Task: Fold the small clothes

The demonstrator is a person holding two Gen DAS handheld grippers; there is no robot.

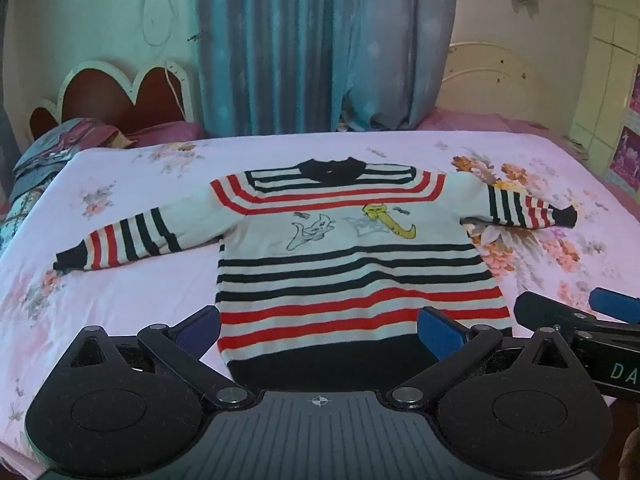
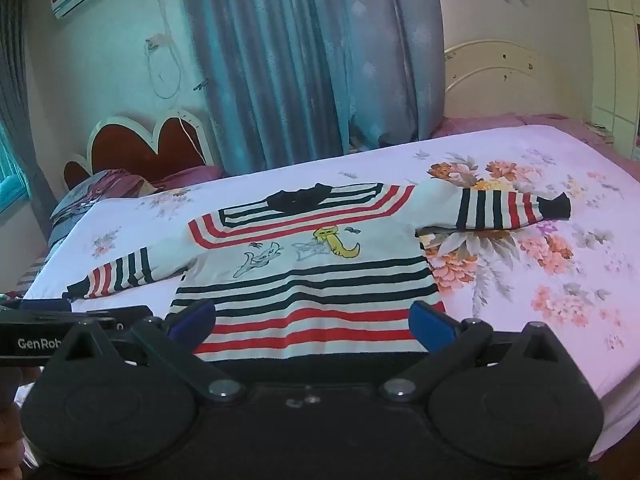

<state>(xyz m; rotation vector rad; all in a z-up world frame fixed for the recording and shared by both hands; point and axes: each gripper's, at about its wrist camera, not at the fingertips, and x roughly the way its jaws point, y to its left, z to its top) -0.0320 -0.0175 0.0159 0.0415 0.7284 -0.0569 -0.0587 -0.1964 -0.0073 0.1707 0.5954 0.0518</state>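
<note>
On floral bed (image 1: 132,280), striped sweater (image 1: 352,264) flat, curtain (image 1: 304,40) behind, claws apart.

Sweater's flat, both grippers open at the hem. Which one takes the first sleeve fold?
Probably left gripper: sweater has its longer sleeve on that side. Right gripper fits the other sleeve.

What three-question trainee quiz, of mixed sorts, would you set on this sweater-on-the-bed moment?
1. True or false: the striped sweater lies spread flat with both sleeves out.
2. Which is nearest the grippers: A collar, B dark hem, C sleeve cuff?
3. Fill in: the left gripper and right gripper both stand ____, holding nothing.

Key: 1 true. 2 B, the dark hem. 3 open. The sweater rests on the floral bedsheet.
</note>
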